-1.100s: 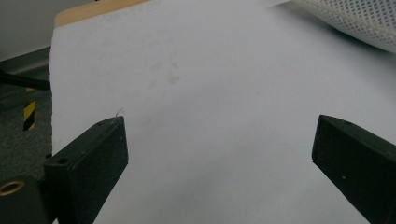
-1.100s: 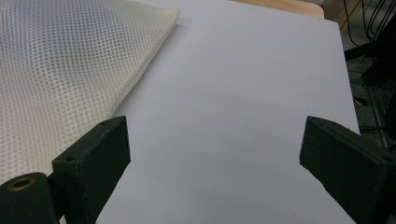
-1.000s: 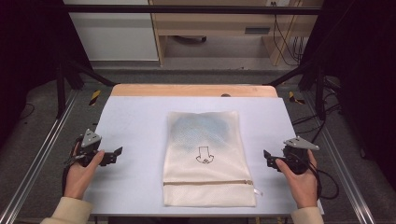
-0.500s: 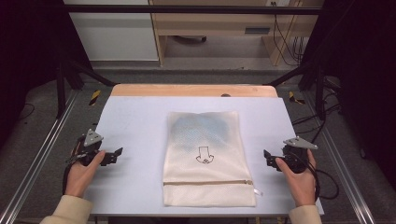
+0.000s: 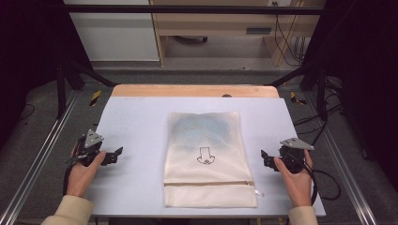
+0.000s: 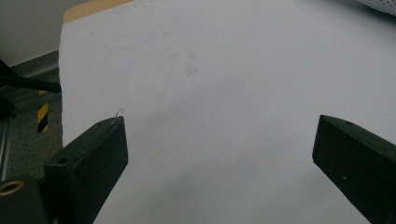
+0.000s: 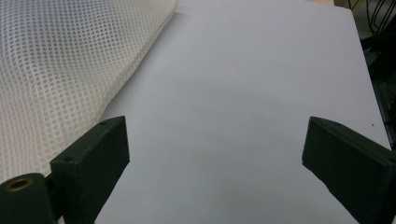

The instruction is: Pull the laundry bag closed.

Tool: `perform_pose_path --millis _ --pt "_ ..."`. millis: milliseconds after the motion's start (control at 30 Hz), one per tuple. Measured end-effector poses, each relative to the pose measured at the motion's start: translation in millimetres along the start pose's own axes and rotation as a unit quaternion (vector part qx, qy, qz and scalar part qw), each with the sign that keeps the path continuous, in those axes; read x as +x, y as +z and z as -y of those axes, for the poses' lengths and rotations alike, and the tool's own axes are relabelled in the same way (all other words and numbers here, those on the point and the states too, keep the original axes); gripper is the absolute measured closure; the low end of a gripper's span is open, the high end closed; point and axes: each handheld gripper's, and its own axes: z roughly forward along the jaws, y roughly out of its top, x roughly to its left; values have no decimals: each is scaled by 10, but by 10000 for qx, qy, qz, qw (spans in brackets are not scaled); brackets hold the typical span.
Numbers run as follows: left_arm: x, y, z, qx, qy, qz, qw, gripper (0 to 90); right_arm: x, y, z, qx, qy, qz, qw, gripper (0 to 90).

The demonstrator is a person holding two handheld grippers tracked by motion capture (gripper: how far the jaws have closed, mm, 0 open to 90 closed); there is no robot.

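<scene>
A cream mesh laundry bag (image 5: 206, 157) lies flat in the middle of the pale table (image 5: 136, 122), zipper near the front edge, something bluish showing faintly through its far half. Its mesh edge (image 7: 60, 70) fills the left of the right gripper view. My left gripper (image 5: 117, 153) rests at the table's left edge, open, jaws wide over bare tabletop (image 6: 219, 116). My right gripper (image 5: 264, 157) sits just right of the bag, open and holding nothing, with bare table (image 7: 243, 93) between its jaws.
A wooden strip (image 5: 195, 90) runs along the table's far edge. Metal rails (image 5: 42, 154) flank both sides over grey floor. Cables (image 5: 324, 180) trail from the right gripper. A corner of the bag (image 6: 378, 4) shows at the top right of the left gripper view.
The left hand has shifted slightly toward the front edge of the table. The bag and the right gripper have stayed where they were.
</scene>
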Motion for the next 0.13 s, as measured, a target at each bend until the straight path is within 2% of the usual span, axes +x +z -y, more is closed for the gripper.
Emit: perform_pose_path --millis 133 --pt "-18 -7 -6 -44 -1 -3 10000 35 23 -25 14 -64 -73 3 10000 87"
